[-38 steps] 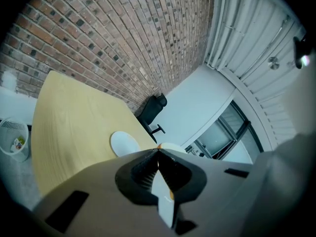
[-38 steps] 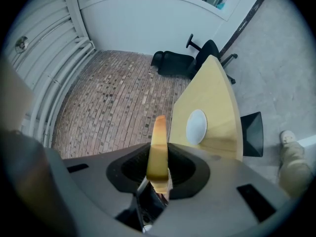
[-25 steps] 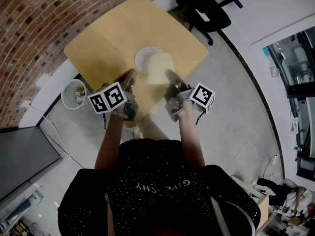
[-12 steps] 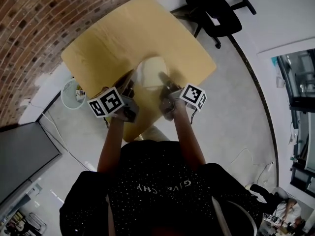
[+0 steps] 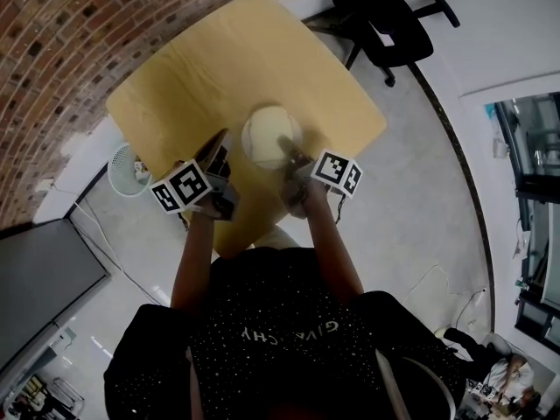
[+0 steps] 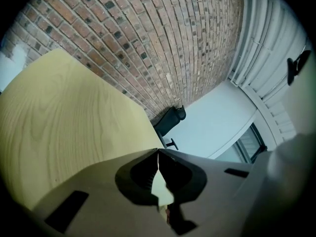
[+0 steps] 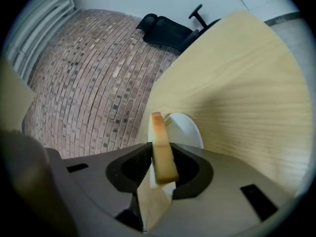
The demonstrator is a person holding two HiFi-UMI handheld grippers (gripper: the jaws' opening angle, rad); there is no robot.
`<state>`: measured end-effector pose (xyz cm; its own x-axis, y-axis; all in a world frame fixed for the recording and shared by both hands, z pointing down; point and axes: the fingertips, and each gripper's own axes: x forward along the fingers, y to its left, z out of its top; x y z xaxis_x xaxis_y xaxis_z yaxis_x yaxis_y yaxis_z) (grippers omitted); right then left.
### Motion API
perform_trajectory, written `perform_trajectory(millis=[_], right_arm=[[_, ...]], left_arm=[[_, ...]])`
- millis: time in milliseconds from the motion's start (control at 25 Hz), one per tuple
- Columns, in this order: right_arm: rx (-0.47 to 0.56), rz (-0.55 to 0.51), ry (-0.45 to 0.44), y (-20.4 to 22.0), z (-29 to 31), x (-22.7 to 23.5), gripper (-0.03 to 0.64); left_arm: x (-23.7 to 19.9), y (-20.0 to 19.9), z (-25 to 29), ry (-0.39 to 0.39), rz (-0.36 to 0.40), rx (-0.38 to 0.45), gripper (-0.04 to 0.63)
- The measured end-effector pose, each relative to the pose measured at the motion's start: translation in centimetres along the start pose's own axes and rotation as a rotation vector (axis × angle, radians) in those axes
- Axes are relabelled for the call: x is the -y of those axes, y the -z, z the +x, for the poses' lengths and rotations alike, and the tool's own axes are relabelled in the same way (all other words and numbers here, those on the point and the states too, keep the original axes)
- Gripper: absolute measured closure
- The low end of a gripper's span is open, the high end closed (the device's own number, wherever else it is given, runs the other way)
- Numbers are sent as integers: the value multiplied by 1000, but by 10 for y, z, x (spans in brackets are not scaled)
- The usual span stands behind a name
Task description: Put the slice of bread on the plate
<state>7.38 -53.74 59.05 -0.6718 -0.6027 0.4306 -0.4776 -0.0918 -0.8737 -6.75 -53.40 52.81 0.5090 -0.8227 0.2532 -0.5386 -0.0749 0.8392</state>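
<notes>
Jaws of left gripper [image 6: 158, 154] closed together, empty. Right gripper [image 7: 159, 156] narrowly parted, pinching bread slice [image 7: 158, 135] by its near edge. Lowered since 1 second ago, now over white plate [image 7: 191, 128] on wooden table [image 5: 219, 59]; contact unclear. Probably needs only releasing.

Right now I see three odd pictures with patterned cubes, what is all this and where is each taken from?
A person holds a two-jawed gripper in each hand; the patterned cubes belong to those grippers. The top-down picture comes from a camera on the person's head; the other two from cameras riding on each gripper, looking along its jaws. On the wooden table sits a white plate. The right gripper pinches a slice of bread over the plate. The left gripper is shut and empty.
</notes>
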Motion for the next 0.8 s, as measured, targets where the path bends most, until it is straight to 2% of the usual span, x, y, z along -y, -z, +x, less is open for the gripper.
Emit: perform_trajectory(millis=[160,280,440,600,640,720,800], right_arm=[[-16,-145,76,-1,0,-2,494],[-44,-276,132,4,1,-3,429],[-45,-467,196,7,1,-10,277],[-5,-661,279,-1,-5,-14,70],[9,-676,289,-4,-7,-14,55],[44,-639,267,-9,-13,-16,55],[50,-549,149,-8,-17,-27,57]], left_arm=[[8,1,2,16,6,0,583],[11,3,-1,22,6,3,583],[9,4,-6,19,-9,17,583],[14,2,-10,29,-4,27,583],[15,2,-10,32,-1,29,583],[16,1,-10,38,2,31,583],[17,3,-11,41,4,27,583]])
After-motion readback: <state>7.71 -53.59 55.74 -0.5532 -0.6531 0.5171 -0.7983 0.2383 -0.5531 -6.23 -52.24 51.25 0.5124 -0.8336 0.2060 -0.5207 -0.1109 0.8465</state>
